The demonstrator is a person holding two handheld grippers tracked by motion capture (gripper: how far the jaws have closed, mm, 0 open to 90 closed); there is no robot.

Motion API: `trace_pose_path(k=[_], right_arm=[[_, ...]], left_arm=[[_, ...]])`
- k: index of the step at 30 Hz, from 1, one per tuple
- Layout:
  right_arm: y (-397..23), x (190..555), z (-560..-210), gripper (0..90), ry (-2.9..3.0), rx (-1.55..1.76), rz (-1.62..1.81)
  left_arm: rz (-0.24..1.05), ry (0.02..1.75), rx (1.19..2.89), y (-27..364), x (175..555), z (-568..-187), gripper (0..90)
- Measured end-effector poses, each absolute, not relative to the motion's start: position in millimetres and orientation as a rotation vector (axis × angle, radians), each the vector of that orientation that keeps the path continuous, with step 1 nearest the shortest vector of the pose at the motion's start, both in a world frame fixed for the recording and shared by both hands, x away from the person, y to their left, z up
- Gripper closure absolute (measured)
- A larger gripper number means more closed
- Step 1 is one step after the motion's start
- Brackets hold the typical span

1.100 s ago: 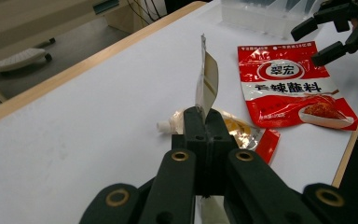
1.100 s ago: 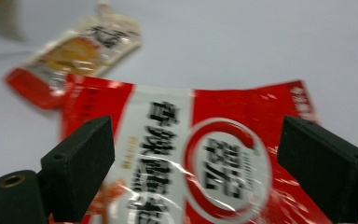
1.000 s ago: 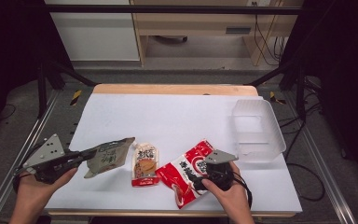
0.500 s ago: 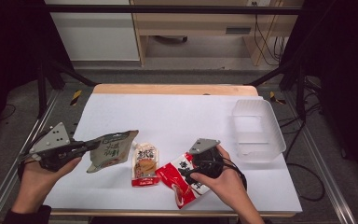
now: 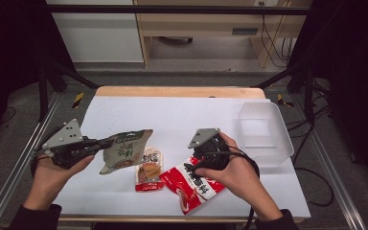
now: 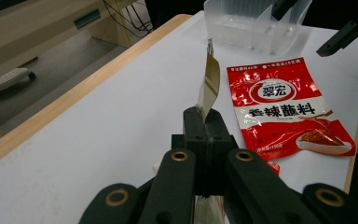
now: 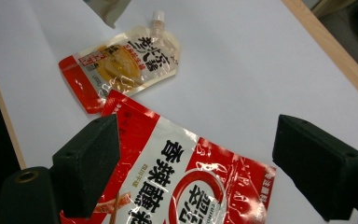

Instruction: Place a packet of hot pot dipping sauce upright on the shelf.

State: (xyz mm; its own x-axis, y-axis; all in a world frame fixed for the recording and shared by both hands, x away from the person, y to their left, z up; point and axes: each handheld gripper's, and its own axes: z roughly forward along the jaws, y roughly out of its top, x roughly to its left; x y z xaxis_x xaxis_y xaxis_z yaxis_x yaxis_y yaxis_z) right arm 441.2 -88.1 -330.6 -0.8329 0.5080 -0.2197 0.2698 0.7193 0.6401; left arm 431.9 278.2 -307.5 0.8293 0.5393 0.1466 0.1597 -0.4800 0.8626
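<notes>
My left gripper (image 5: 106, 143) is shut on the edge of an olive-green snack packet (image 5: 124, 149) and holds it off the table at the left. In the left gripper view the packet (image 6: 209, 81) stands edge-on from the pinched jaws of the left gripper (image 6: 204, 122). My right gripper (image 5: 205, 154) hangs open above a red sauce packet (image 5: 191, 186) that lies flat on the white table. Its jaws have just been closing slightly, with nothing between the pads (image 7: 91, 158). The red packet (image 7: 177, 186) lies below them. A small orange spouted pouch (image 5: 149, 168) rests between the two packets.
A clear plastic container (image 5: 266, 134) stands at the table's right side, seen far off in the left gripper view as the container (image 6: 256, 23). The white table sheet (image 5: 182, 115) has a wooden strip along its far edge. Metal frame rails run along both sides.
My right gripper has risen off the red packet and moved a little left, leaving the packet on the table. My left gripper has lifted the olive packet slightly and carried it right.
</notes>
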Motion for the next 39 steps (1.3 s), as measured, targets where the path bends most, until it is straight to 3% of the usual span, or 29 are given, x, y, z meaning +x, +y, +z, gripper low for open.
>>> trace_pose_path(k=[18,31,39], right_arm=[[-81.8,440.7,-292.1,27.4,2.561,0.428,0.801],[-75.0,448.0,-290.6,30.2,2.59,0.38,0.786],[-66.8,453.2,-301.0,39.4,2.629,0.327,0.757]], left_arm=[[0.465,0.408,2.082,238.0,434.3,-293.6,90.0],[0.419,0.334,2.127,209.2,434.0,-301.0,90.0],[0.385,0.295,2.151,189.0,433.8,-307.7,90.0]])
